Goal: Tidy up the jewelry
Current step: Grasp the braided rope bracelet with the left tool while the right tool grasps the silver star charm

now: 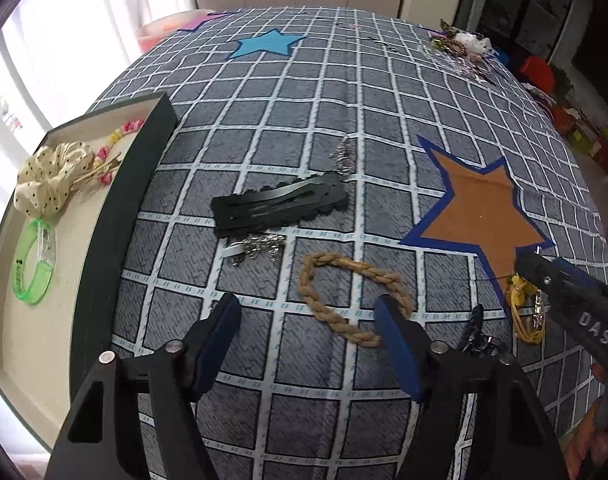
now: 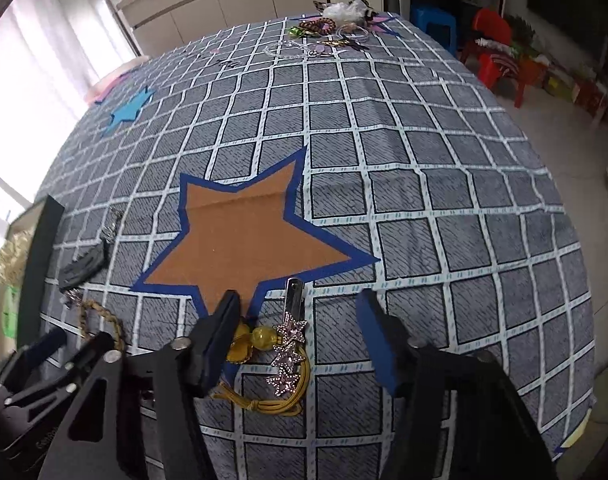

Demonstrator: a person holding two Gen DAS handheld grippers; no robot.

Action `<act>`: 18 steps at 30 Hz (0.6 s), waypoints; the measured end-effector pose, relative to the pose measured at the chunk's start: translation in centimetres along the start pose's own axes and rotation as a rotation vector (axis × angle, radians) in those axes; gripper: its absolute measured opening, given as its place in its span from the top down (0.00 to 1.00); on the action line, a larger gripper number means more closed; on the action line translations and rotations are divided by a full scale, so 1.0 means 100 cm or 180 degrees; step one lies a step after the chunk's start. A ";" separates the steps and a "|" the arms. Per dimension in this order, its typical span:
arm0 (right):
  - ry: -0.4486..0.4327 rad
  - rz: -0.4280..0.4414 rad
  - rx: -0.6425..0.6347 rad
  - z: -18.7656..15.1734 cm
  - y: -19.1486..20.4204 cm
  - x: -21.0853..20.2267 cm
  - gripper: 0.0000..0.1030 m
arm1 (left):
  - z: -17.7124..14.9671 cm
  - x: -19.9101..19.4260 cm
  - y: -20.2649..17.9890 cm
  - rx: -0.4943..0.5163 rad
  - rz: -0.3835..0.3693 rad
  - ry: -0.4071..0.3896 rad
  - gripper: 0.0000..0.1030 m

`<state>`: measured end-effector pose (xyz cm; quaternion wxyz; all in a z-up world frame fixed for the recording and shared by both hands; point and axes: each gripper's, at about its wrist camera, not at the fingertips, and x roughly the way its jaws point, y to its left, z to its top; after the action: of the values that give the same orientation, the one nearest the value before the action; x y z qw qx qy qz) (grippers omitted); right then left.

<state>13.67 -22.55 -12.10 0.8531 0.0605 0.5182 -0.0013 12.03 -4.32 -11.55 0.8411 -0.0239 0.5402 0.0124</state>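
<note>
Two pickups lining up on the grid-patterned cloth

Tan braided rope bracelet [image 1: 346, 300] lies ahead, its near rim touching the spread left gripper [image 1: 308, 320]; pink rhinestone star hair clip [image 2: 290, 344], long axis running away, sits between the spread right gripper [image 2: 300, 320] fingers.

Both tongs, left [image 1: 308, 316] and right [image 2: 300, 316], are rocking black frames, blue pads [image 1: 396, 344], silver screws [image 1: 106, 357], white "DAS" lettering.
</note>
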 end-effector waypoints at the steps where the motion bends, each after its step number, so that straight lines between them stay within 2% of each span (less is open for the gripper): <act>1: -0.0012 -0.0049 -0.0046 0.000 0.002 0.000 0.56 | 0.000 -0.001 -0.002 0.0033 -0.0007 -0.0013 0.35; 2: -0.0025 -0.0096 -0.0086 -0.001 0.004 0.000 0.65 | 0.001 -0.002 -0.004 0.0066 -0.0030 -0.0025 0.44; 3: -0.0040 -0.0134 -0.0107 -0.001 0.005 0.000 0.71 | 0.001 -0.002 -0.005 0.0090 -0.0049 -0.0032 0.50; 5: -0.0055 -0.0134 -0.0104 -0.001 0.003 0.000 0.86 | 0.003 -0.004 -0.007 0.0155 -0.0120 -0.0042 0.82; 6: -0.0058 -0.0112 -0.0090 -0.001 0.002 0.000 0.90 | 0.003 -0.004 -0.007 0.0174 -0.0196 -0.0030 0.85; 9: -0.0072 0.0098 0.0074 0.000 -0.009 -0.002 0.89 | 0.003 -0.009 -0.003 0.0181 -0.0347 -0.0064 0.85; 13: -0.0102 0.0457 0.0393 0.001 -0.028 -0.008 0.89 | 0.003 -0.019 -0.003 0.0268 -0.0418 -0.0146 0.85; 18: -0.0148 0.0649 0.0566 0.001 -0.044 -0.020 0.89 | 0.002 -0.035 0.000 0.0324 -0.0503 -0.0226 0.85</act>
<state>12.58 -27.01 -10.77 0.8518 0.1882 0.4874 0.0381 10.73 -4.31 -8.31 0.8583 -0.0233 0.5063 -0.0805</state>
